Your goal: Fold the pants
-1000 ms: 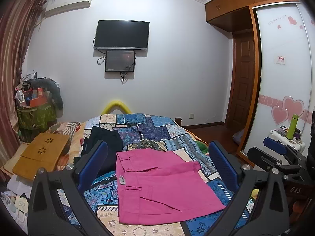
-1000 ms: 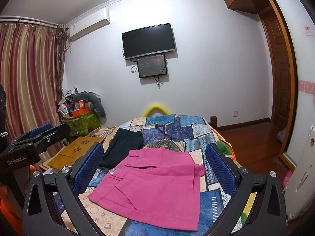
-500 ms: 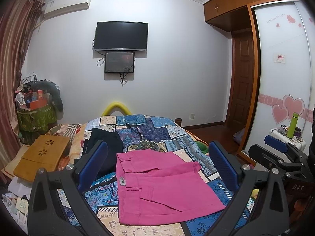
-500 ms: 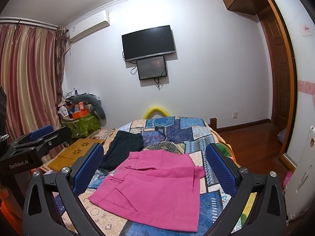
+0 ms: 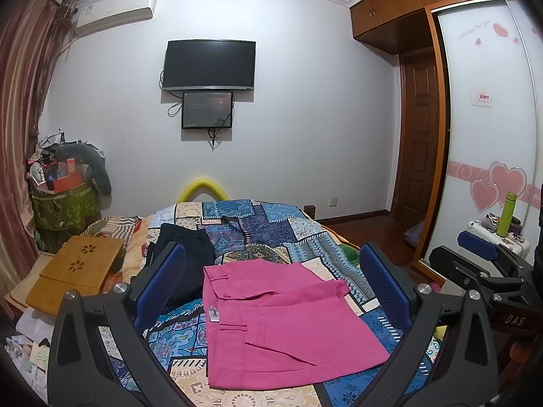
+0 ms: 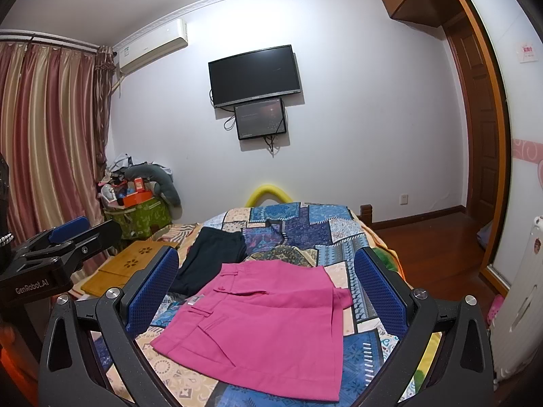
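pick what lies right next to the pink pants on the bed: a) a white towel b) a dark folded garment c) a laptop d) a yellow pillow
b: a dark folded garment lies on the patchwork bedspread just beyond the waistband corner of the pink pants; both tongs hover open, holding nothing.

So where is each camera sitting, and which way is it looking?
Left wrist view: sits on the left gripper, looks along its open blue fingers over the bed toward the TV; the right gripper shows at its right edge.
Right wrist view: sits on the right gripper, facing the same wall; the left gripper shows at its left edge.
Both share the folded pink pants, the dark pants, the bed and TV.
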Motion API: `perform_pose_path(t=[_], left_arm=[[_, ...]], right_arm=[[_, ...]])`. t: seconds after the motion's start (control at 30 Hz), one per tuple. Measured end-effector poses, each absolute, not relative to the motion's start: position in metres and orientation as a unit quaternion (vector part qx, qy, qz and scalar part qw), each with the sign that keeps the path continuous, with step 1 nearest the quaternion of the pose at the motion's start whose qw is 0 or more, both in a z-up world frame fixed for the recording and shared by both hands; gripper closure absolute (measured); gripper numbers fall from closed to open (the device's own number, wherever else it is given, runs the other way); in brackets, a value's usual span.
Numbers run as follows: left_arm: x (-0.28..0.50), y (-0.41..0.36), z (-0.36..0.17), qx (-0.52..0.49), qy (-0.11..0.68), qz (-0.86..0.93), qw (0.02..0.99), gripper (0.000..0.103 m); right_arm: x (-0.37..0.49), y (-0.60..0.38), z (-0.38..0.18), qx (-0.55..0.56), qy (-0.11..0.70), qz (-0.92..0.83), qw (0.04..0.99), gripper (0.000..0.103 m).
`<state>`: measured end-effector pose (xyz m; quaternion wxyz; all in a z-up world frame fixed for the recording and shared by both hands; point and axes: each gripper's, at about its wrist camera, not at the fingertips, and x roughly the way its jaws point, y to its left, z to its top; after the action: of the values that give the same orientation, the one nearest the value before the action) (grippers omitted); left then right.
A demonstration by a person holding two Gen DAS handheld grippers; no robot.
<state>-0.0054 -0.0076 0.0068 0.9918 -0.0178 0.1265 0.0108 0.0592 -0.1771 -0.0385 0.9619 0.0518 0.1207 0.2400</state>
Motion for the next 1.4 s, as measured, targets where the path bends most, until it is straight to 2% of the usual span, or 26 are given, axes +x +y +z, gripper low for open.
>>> perform_pose_path(t=[1.07, 1.4], left_arm=[[-0.002, 0.001, 0.003, -0.026, 0.128, 0.016, 0.991, 0.0], [0.044, 0.012, -0.021, -0.045, 0.187, 0.021, 0.981, 0.0]], right_arm=[[0.062, -0.175, -0.038, 0.048, 0.12, 0.24, 0.962, 0.0], [0.087, -0.169, -0.058, 0.048, 0.153, 0.237, 0.958, 0.0]])
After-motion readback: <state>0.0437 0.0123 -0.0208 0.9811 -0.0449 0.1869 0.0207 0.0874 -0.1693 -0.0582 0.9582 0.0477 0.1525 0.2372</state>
